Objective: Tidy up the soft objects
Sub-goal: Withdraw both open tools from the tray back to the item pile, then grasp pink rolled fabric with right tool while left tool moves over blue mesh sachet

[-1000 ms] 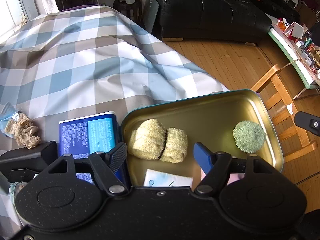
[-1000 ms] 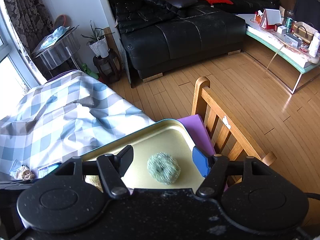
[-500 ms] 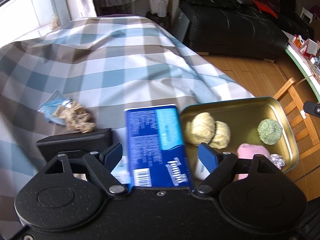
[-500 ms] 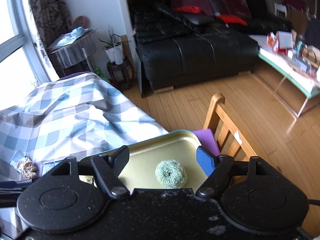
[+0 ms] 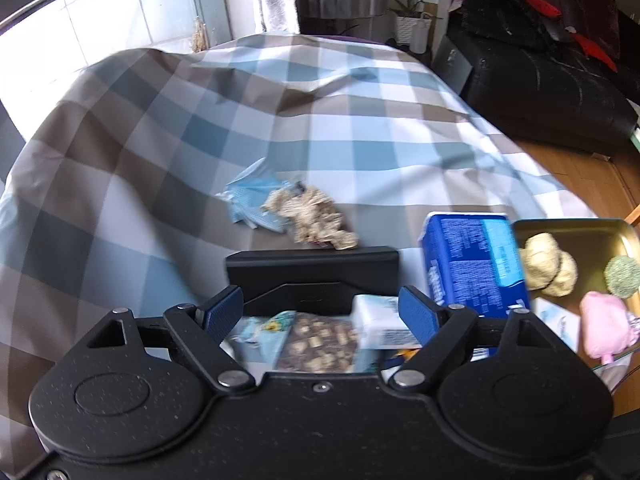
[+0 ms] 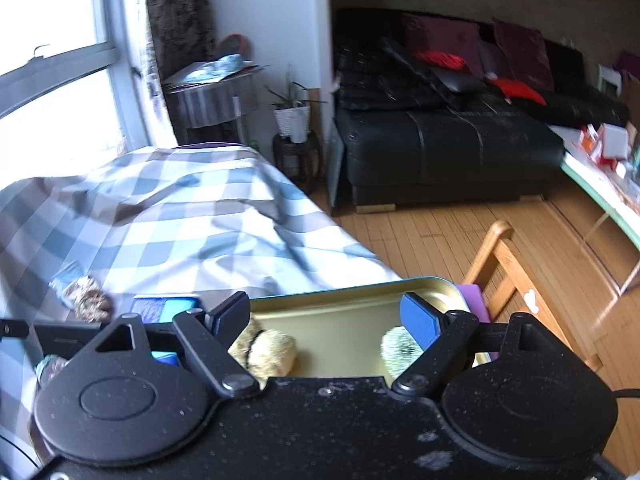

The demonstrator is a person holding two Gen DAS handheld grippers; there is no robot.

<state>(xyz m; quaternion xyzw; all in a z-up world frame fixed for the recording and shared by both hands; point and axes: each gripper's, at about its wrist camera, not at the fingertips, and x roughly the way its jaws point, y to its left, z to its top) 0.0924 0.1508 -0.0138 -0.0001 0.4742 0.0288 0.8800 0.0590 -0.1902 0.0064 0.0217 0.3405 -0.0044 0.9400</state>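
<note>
Checked cloth [image 5: 248, 128] in blue, brown and white is covering the work surface, with a black sofa [image 6: 452, 148] and wooden floor lying beyond it. Both grippers are standing released with nothing between their pads, their jaws having just been opening wider. The left gripper [image 5: 322, 312] is hanging over a black case [image 5: 312, 266] and a clutter of small packets [image 5: 316, 340] right under its fingertips; ahead of those fingers, past the case, a tan crumpled soft thing [image 5: 312, 218] is lying on a pale blue wrapper [image 5: 248, 200]. Off to the right of its right finger a blue tissue pack [image 5: 472, 260] is standing against the gold tray [image 5: 580, 228], which is already holding a yellow rolled cloth [image 5: 548, 264], a green scrubber [image 5: 622, 276] and a pink soft toy [image 5: 604, 328]. The right gripper [image 6: 324, 318] is hovering over the same tray, the yellow roll just inside its left finger and the scrubber behind its right one. Judging by this, the left hand is likely going for the tan piece; it should be carrying the jaws clear over the case, straddling the tan thing alone so the wrapper is not getting pinched too, and closing gently since it looks loose and crumbly. The right hand is best waiting clear of the tray's landing space.
</note>
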